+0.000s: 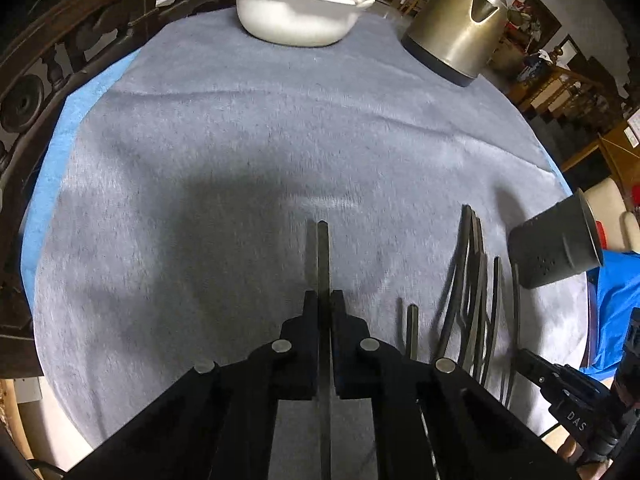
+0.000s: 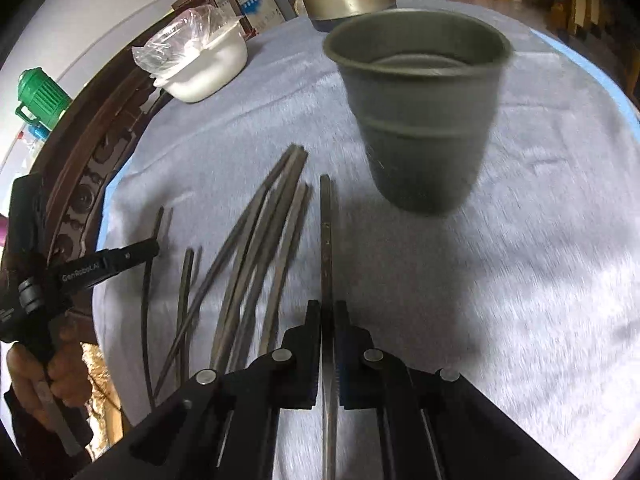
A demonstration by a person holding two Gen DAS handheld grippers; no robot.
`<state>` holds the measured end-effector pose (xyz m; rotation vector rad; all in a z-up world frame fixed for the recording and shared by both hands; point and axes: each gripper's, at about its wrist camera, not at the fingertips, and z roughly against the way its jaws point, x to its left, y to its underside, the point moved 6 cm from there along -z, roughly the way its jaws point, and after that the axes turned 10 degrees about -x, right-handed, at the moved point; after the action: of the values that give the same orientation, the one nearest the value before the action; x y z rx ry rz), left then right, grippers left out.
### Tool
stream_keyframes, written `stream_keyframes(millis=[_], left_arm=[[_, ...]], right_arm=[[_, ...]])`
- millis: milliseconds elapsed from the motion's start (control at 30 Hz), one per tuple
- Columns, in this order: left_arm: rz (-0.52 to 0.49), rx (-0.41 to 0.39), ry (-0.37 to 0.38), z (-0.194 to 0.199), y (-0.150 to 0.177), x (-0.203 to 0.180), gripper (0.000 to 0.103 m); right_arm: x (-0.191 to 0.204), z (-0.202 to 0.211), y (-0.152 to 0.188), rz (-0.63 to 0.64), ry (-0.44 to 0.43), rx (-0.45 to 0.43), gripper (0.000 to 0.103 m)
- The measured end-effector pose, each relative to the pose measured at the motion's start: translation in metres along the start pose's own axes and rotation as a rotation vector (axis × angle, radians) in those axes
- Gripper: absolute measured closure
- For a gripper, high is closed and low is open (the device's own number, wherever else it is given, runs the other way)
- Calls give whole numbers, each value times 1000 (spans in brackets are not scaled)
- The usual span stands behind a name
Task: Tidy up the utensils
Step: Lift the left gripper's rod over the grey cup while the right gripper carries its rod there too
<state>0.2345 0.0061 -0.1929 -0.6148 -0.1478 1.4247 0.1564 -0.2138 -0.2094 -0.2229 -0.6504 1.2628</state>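
Several dark chopsticks (image 2: 248, 248) lie in a loose bundle on the grey cloth (image 2: 520, 280); they also show in the left wrist view (image 1: 472, 288). A grey metal cup (image 2: 420, 120) stands upright beyond them; it also shows at the right of the left wrist view (image 1: 556, 244). My left gripper (image 1: 324, 300) is shut on one chopstick (image 1: 323, 256), held over the cloth to the left of the bundle. My right gripper (image 2: 328, 312) is shut on another chopstick (image 2: 326, 232), which points toward the cup. The left gripper also shows in the right wrist view (image 2: 152, 248).
A white pot (image 1: 296, 16) covered with plastic and a brass kettle (image 1: 456, 28) stand at the far side of the round table. A carved dark wooden chair back (image 1: 40, 80) borders the left edge. A green lidded jug (image 2: 40, 96) is off the table.
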Motion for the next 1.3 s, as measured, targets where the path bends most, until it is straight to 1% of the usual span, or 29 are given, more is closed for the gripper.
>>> stream_keyframes(millis=[67, 133, 167, 267, 333, 367, 400, 467, 500, 600, 667, 700, 733, 767, 800, 900, 967, 1067, 1233, 1300], left_arm=[[-3, 11, -2, -2, 0, 3, 97], [-9, 28, -9, -5, -1, 2, 97], [-12, 32, -11, -7, -1, 1, 97], [-14, 39, -26, -14, -7, -1, 94], [-11, 40, -25, -20, -11, -3, 93], [-12, 44, -25, -22, -13, -4, 89], [-12, 48, -23, -22, -12, -3, 81], [3, 58, -12, -27, -19, -2, 73], [10, 61, -10, -29, -21, -2, 72], [8, 64, -10, -35, -28, -4, 72], [8, 66, -16, -37, -26, -7, 73], [11, 67, -14, -38, -27, -8, 85], [14, 71, -9, -40, -28, -8, 93], [17, 77, -4, -42, -28, -8, 97], [24, 74, -5, -43, -29, -9, 97], [34, 36, -3, -35, -31, -9, 97], [43, 0, 13, -23, -34, -10, 97], [32, -56, 29, -2, -40, -20, 97], [-2, -178, 65, 53, -48, -43, 97], [-24, -236, 85, 78, -47, -53, 97]], right_arm=[[-2, -1, -1, -3, -9, -2, 97], [-1, 0, -5, -25, -45, 1, 95], [-1, 0, -8, -31, -45, -2, 95], [4, -4, -16, 8, -4, -5, 94], [7, -9, -21, 19, 1, -4, 94], [8, -13, -25, 24, 18, -12, 94], [6, -16, -28, 25, 41, -16, 94], [5, -24, -31, 11, 48, 0, 88], [6, -29, -33, 7, 46, 12, 88], [8, -34, -39, 23, 48, -1, 88], [7, -34, -42, 16, 38, -9, 89], [6, -34, -44, 12, 39, -17, 91], [6, -32, -44, 18, 37, -25, 94], [8, -29, -46, 31, 36, -36, 95], [9, -24, -47, 39, 32, -51, 95], [15, -6, -50, 51, -17, -92, 95], [18, 8, -52, 65, -41, -123, 95], [22, 35, -55, 83, -92, -180, 96], [31, 78, -58, 114, -162, -275, 96], [31, 101, -61, 132, -190, -332, 96]])
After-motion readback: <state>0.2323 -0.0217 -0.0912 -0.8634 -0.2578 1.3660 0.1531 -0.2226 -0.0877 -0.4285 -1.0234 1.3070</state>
